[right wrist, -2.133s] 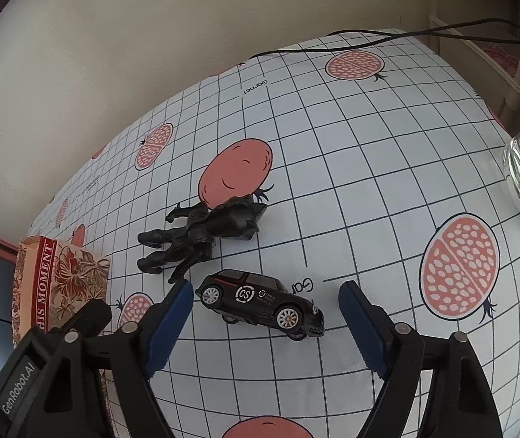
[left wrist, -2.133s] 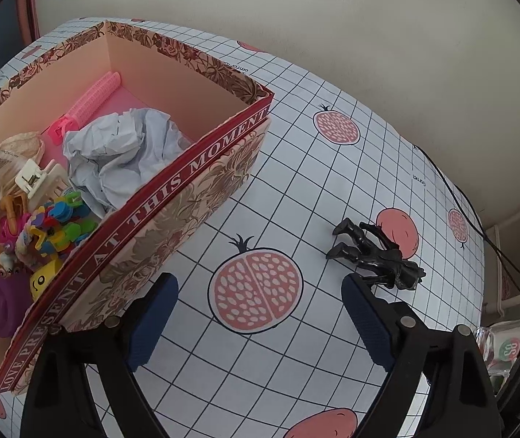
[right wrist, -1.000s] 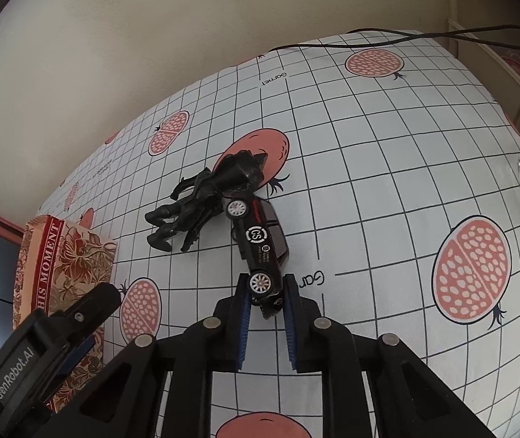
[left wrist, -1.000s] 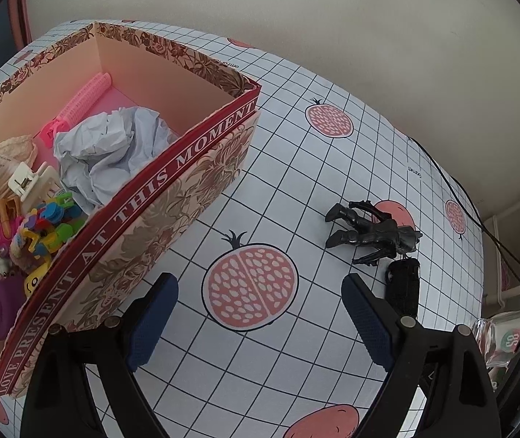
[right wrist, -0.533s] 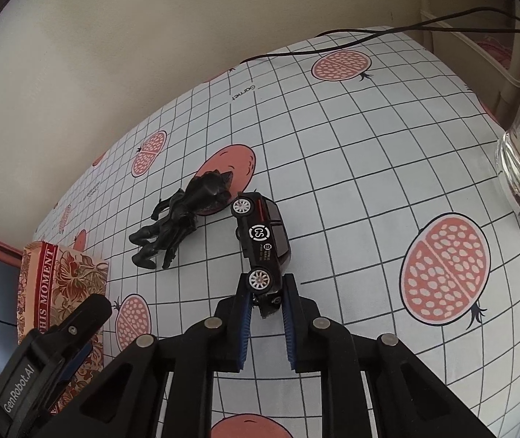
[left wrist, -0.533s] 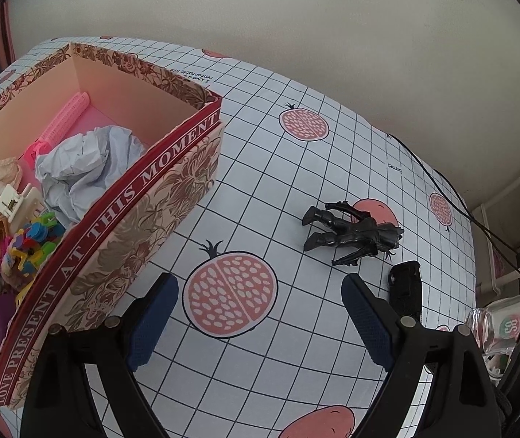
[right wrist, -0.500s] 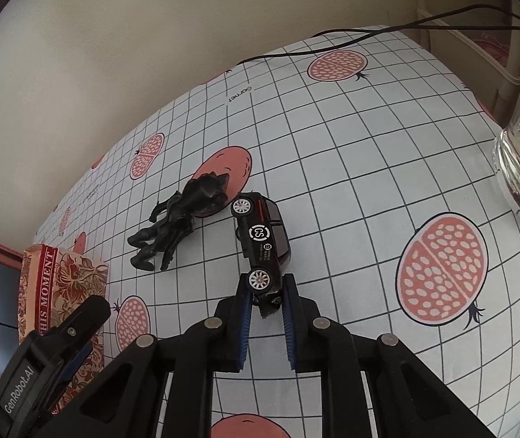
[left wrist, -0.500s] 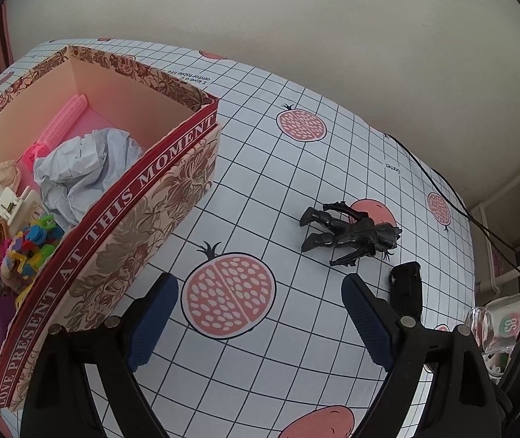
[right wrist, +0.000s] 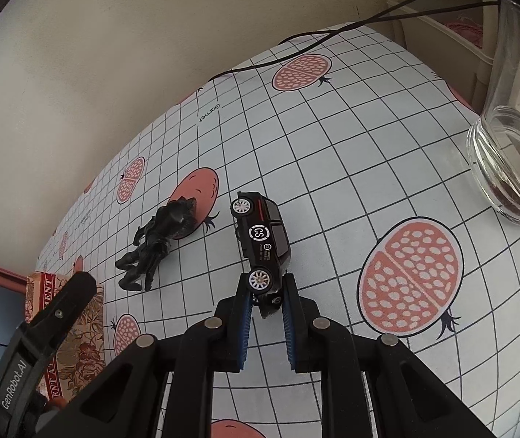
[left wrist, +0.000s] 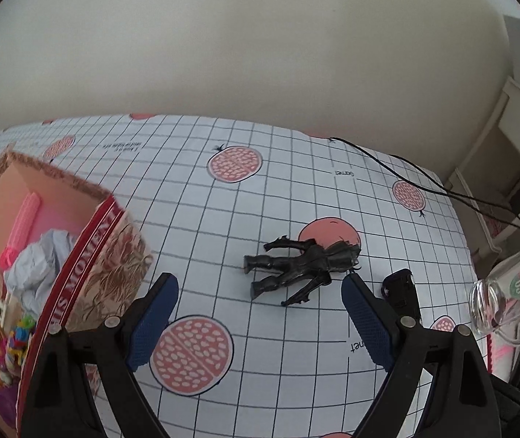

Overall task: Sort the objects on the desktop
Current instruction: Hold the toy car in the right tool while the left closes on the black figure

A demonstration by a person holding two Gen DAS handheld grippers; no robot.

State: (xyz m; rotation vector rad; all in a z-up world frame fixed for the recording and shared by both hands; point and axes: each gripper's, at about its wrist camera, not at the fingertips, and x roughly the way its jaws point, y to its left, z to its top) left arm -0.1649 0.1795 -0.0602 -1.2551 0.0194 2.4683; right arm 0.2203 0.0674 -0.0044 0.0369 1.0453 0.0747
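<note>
My right gripper [right wrist: 265,292] is shut on the rear of a black toy car [right wrist: 263,239] and holds it above the checked tablecloth. The car also shows in the left wrist view [left wrist: 400,294], partly behind my right finger. A black action figure [left wrist: 300,266] lies flat on the cloth, just beyond my open, empty left gripper [left wrist: 260,314]; it also shows in the right wrist view [right wrist: 159,241], left of the car. The patterned gift box [left wrist: 92,248] stands at the left, holding crumpled paper, a pink roller and small toys.
A glass jar [right wrist: 508,168] stands at the right; it also shows in the left wrist view [left wrist: 500,303]. A black cable [left wrist: 424,179] runs across the far right of the table. The wall is close behind the table. The box corner [right wrist: 63,310] shows at lower left.
My right gripper closed on the toy car, turned it and lifted it off the cloth. My left gripper swung right, away from the box, and now faces the action figure.
</note>
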